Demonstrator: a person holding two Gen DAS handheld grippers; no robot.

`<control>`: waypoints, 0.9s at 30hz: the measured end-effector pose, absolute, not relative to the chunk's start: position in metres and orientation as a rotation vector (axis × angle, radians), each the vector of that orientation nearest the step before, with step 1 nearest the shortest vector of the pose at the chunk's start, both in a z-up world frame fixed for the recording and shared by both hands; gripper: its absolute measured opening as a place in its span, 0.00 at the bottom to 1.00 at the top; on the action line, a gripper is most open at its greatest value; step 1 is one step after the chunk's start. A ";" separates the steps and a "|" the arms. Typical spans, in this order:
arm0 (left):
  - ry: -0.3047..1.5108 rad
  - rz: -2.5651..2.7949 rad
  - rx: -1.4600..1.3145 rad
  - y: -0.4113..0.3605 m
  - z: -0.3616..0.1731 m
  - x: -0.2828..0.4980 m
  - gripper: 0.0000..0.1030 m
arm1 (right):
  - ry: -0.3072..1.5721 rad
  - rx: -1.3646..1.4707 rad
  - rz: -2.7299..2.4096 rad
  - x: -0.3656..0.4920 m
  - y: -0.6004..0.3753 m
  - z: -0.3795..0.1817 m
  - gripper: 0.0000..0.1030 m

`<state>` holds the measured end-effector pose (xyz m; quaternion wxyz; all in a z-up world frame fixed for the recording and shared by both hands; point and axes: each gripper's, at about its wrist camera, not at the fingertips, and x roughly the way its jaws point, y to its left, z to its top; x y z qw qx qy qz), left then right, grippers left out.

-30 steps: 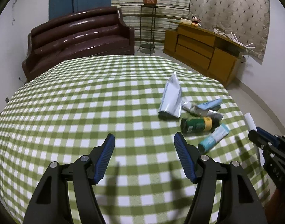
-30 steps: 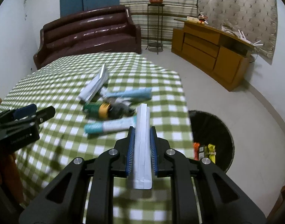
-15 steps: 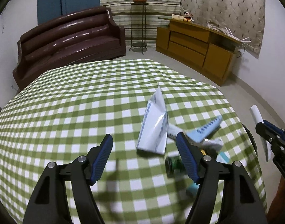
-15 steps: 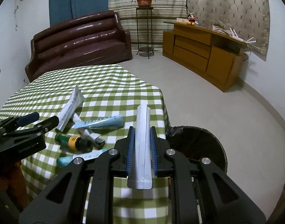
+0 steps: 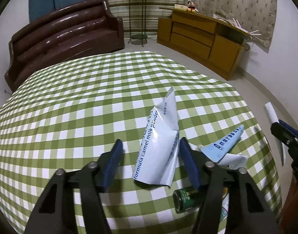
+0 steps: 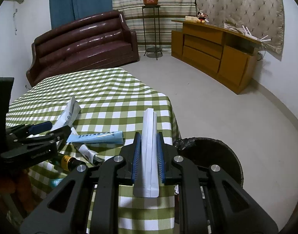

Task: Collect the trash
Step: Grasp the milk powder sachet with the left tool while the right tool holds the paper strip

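My left tongs (image 5: 150,160) have slid across the worktop (image 5: 71,117) since a second ago and now straddle the milk powder pouch (image 5: 158,146), jaws closing, left pad not yet touching. My right tongs (image 6: 148,154) still pinch the white packet (image 6: 148,146) narrowly, now nearer the black bin (image 6: 213,156) on the floor; its contents are hidden. Tubes (image 6: 96,137) and a green bottle (image 5: 185,199) lie beside the pouch.

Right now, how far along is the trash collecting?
Done: some packets show inside the black bin. In hand: the right gripper is shut on a white packet near the bin, and the left gripper is closing around the milk powder pouch. Left: the blue tube, green bottle and crumpled tube on the table.
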<state>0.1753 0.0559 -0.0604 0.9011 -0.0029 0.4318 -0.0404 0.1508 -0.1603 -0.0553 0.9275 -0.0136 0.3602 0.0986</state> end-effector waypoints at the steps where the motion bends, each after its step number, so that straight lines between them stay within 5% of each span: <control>1: 0.891 -0.090 -0.002 0.055 -0.060 0.175 0.49 | 0.739 -0.028 0.203 0.152 -0.160 -0.055 0.16; 3: 0.890 -0.101 0.006 0.052 -0.061 0.179 0.39 | 0.741 -0.026 0.203 0.153 -0.161 -0.056 0.16; 12: 0.854 -0.129 0.038 0.044 -0.063 0.173 0.26 | 0.751 -0.020 0.199 0.153 -0.161 -0.059 0.16; 27: 0.785 -0.123 0.005 0.054 -0.040 0.149 0.23 | 0.746 -0.011 0.185 0.139 -0.168 -0.059 0.16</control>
